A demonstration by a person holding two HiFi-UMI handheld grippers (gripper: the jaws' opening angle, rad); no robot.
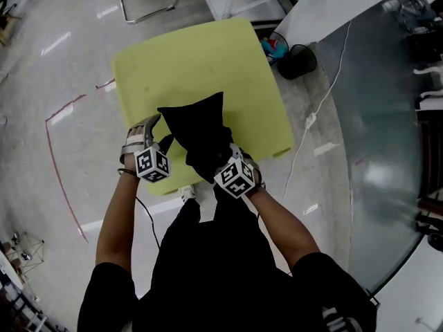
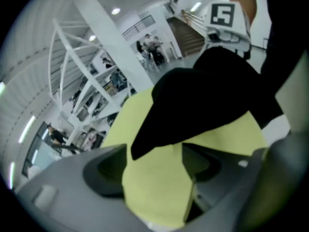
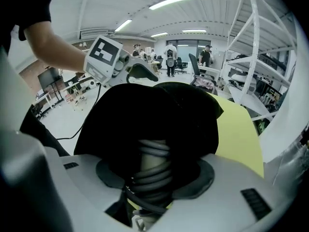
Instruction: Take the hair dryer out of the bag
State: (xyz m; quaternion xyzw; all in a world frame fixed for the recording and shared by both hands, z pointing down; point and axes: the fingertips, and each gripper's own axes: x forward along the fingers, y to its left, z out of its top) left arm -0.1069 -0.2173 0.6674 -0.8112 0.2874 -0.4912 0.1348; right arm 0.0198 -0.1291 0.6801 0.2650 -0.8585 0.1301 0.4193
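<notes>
Grey hair dryer [image 3: 152, 153] clamped in right hand-held gripper [image 3: 155, 178]; left hand-held gripper [image 2: 154, 175] gapes.

You see the hair dryer [image 3: 153, 164] only as a grey handle wound with coils of dark cord. It runs straight out between the jaws of your right gripper [image 3: 155, 178], which close on it. Its far end is buried in the black cloth bag [image 3: 145, 115], slumped just beyond those jaws. A pointed corner of the bag hangs ahead of your left gripper [image 2: 154, 182], whose jaws stand wide apart with no part of the bag between them.
</notes>
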